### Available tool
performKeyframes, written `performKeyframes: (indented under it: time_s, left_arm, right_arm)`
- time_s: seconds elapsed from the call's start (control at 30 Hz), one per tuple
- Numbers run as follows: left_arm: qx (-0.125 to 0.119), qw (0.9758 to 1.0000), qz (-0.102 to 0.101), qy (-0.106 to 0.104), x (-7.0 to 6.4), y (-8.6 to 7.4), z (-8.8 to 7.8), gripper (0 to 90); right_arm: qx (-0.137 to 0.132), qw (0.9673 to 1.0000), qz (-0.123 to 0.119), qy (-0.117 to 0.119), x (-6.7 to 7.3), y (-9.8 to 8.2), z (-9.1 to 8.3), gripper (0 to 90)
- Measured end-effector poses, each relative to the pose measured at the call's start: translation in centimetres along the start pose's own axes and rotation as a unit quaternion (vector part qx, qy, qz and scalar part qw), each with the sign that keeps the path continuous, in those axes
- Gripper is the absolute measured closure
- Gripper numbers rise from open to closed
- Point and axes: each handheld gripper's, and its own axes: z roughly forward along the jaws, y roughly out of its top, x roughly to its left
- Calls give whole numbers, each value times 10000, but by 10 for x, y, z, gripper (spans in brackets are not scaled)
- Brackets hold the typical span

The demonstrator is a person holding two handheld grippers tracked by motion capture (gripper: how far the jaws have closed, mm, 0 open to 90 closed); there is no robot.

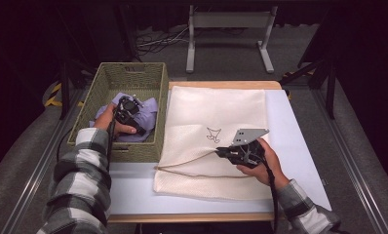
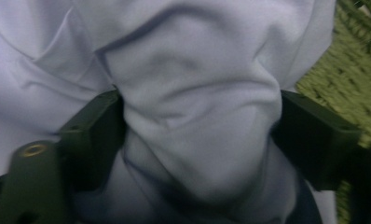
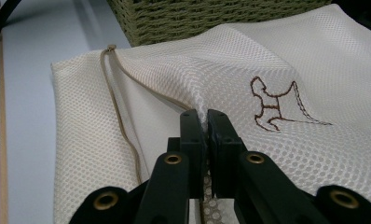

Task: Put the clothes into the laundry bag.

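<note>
left gripper (image 1: pixel 127 108) down inside the woven basket (image 1: pixel 150 78), jaws partly open, pressing on either side of a bunched fold of the lilac garment (image 2: pixel 193 116). garment heaped on the basket floor. right gripper (image 3: pixel 207 122) just right of the basket, jaws pinched nearly shut on a raised ridge of the cream mesh bag (image 3: pixel 286 51). bag spread flat on the desk (image 1: pixel 299 141) beside the basket, drawstring (image 3: pixel 120 116) trailing along its near edge, small stitched dog figure (image 3: pixel 274 105) near the pinch.
</note>
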Motion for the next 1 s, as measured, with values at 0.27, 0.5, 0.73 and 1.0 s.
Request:
performKeyframes:
  time_s: [0.27, 0.5, 0.73, 1.0]
  left_arm:
    - [-130, 9996, 218, 94, -4, -1, -9, 779]
    - [-777, 9939, 306, 719, -12, -6, -36, 800]
    - [-1677, 9810, 266, 936, -28, -21, -75, 801]
    - [-2120, 9728, 405, 845, -54, -37, -91, 797]
  right_arm:
    - [42, 10000, 15, -42, 1, -3, 1, 862]
    - [-16, 9999, 31, -101, 1, -3, -1, 864]
    - [-79, 9999, 52, -141, 0, -3, -3, 867]
    - [-255, 9992, 110, -278, -3, -2, -8, 873]
